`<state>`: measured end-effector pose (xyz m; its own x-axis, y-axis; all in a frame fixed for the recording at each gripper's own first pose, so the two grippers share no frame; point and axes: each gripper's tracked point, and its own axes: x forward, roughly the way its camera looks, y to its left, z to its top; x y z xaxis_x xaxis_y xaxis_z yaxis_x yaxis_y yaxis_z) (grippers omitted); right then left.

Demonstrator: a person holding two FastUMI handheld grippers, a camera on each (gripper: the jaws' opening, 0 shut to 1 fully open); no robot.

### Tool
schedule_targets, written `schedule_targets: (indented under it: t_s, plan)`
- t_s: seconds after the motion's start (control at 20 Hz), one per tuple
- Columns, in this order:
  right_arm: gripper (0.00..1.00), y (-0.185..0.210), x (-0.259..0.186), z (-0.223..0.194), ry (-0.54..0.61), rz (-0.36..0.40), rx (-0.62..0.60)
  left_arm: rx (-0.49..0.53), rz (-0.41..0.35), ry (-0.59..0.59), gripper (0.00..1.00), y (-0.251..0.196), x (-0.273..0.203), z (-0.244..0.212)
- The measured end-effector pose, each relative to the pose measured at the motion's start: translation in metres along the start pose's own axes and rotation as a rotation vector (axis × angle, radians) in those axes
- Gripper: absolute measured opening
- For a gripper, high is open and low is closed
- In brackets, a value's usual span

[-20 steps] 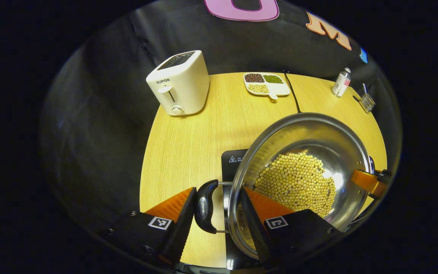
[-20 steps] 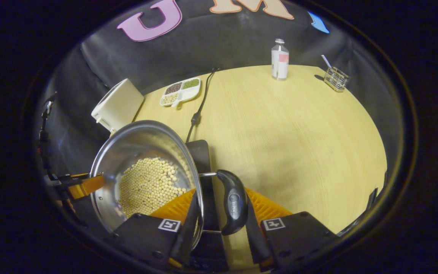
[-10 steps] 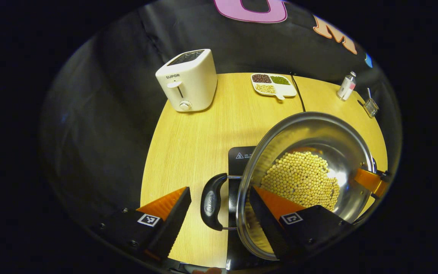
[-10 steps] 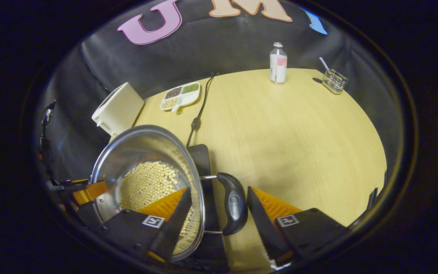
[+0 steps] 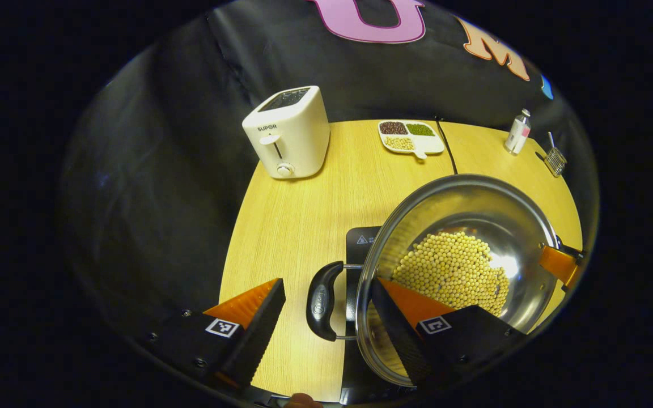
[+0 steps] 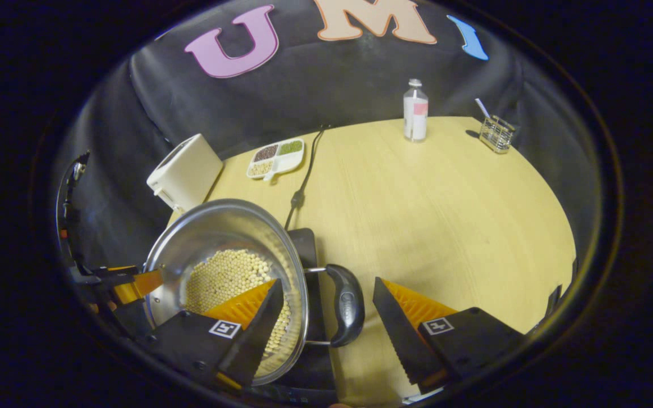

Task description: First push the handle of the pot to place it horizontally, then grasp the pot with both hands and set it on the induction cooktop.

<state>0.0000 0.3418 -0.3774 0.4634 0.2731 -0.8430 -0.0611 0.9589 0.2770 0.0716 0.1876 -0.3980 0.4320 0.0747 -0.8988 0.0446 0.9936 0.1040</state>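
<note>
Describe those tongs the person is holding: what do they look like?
Both are the same tool. The left tongs and right tongs each have two wedge-shaped fingers that taper to a point, with ribbed, saw-toothed inner faces. Behind every finger sits a dark block with small screws and a square black-and-white marker.

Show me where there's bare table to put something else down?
The widest bare stretch of the round wooden table lies right of the black power cord, below the clear bottle and wire basket. A smaller patch sits between the white toaster and the steel pot of soybeans. Around the pot it's crowded.
</note>
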Motion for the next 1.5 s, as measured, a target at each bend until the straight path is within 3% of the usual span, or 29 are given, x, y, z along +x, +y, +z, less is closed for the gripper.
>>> schedule_targets:
  t_s: [0.05,0.25,0.35,0.4,0.75,1.2,1.25,1.3,1.35,1.45,1.5]
  plan:
    - [0.94,-0.002,-0.001,0.003,-0.013,-0.001,0.004,0.003,0.007,-0.013,0.99,0.001,-0.003,0.002]
    - [0.99,-0.007,-0.013,0.019,-0.084,0.014,0.007,0.003,0.035,-0.056,0.99,0.003,-0.015,0.01]
    - [0.93,-0.014,-0.02,0.028,-0.121,0.016,0.008,-0.001,0.048,-0.085,0.99,0.0,-0.023,0.016]
    - [0.99,-0.019,-0.024,0.033,-0.139,0.015,0.006,-0.004,0.051,-0.101,0.99,-0.003,-0.027,0.018]
    - [0.99,-0.061,-0.056,0.068,-0.256,0.008,-0.017,-0.02,0.049,-0.24,0.99,-0.048,-0.068,0.05]
    - [0.99,-0.125,-0.148,0.177,-0.569,-0.017,-0.092,-0.12,0.03,-0.535,0.99,-0.118,-0.163,0.134]
    - [0.92,-0.132,-0.161,0.191,-0.606,-0.015,-0.097,-0.131,0.028,-0.562,0.98,-0.125,-0.174,0.143]
    - [0.92,-0.137,-0.172,0.203,-0.639,-0.011,-0.098,-0.144,0.024,-0.589,0.98,-0.135,-0.188,0.15]
    - [0.99,-0.143,-0.184,0.214,-0.671,-0.007,-0.099,-0.155,0.018,-0.619,0.98,-0.143,-0.199,0.159]
    - [0.99,-0.153,-0.205,0.23,-0.725,0.003,-0.107,-0.165,0.012,-0.673,0.98,-0.157,-0.223,0.171]
    - [0.92,-0.158,-0.216,0.238,-0.752,0.008,-0.113,-0.165,0.017,-0.695,0.98,-0.162,-0.235,0.174]
